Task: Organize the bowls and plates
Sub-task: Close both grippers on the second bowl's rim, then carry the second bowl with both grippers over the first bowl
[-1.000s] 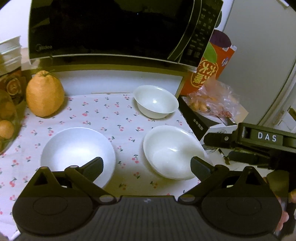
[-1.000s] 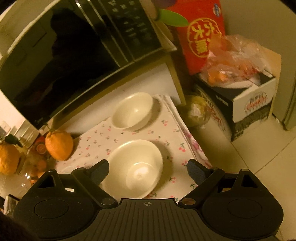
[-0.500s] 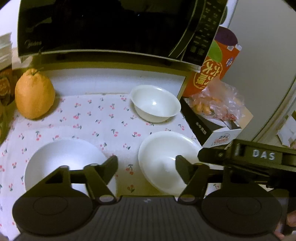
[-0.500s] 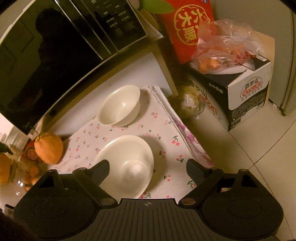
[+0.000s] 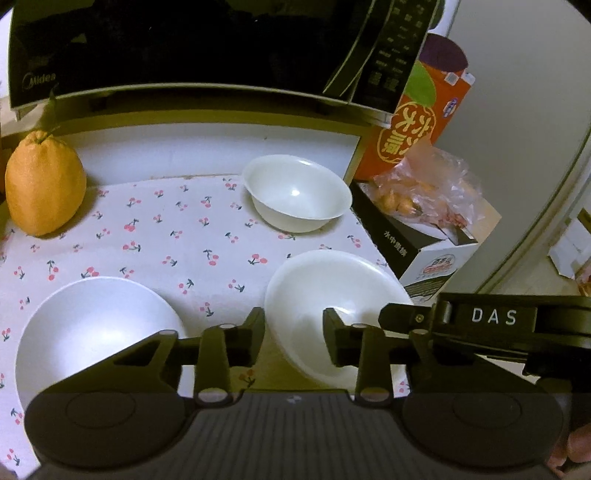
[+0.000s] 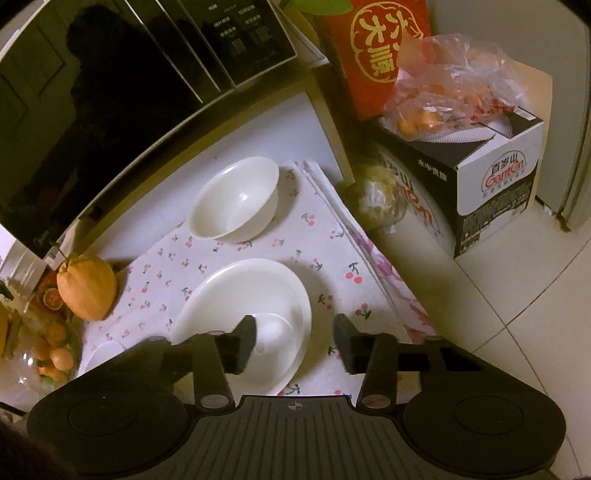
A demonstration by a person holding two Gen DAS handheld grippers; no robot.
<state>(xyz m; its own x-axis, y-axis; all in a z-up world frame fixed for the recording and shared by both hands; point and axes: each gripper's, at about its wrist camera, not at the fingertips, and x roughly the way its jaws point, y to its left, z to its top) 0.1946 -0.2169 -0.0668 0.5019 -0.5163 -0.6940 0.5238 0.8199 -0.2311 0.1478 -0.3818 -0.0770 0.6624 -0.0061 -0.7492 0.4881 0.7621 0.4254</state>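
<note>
- The wide white shallow plate [image 5: 332, 295] lies on the cherry-print cloth [image 5: 166, 240], mouth up, tipped slightly; being round, it has no long axis.
- Left gripper [image 5: 293, 334]: jaws just closing, straddling its left rim; contact unclear.
- Right gripper [image 6: 293, 343]: jaws just closing, straddling its right rim; contact unclear.

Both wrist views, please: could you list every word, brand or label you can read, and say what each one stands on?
"Midea": on the microwave, lower left of its door.
"DAS": on the right gripper, seen from the left wrist.
"Ganten" and "百岁山": on the black and white carton.
"水中贵族": on the same carton's dark side.
"六六大顺": on the red box.
Microwave control panel labels: too small to read.
</note>
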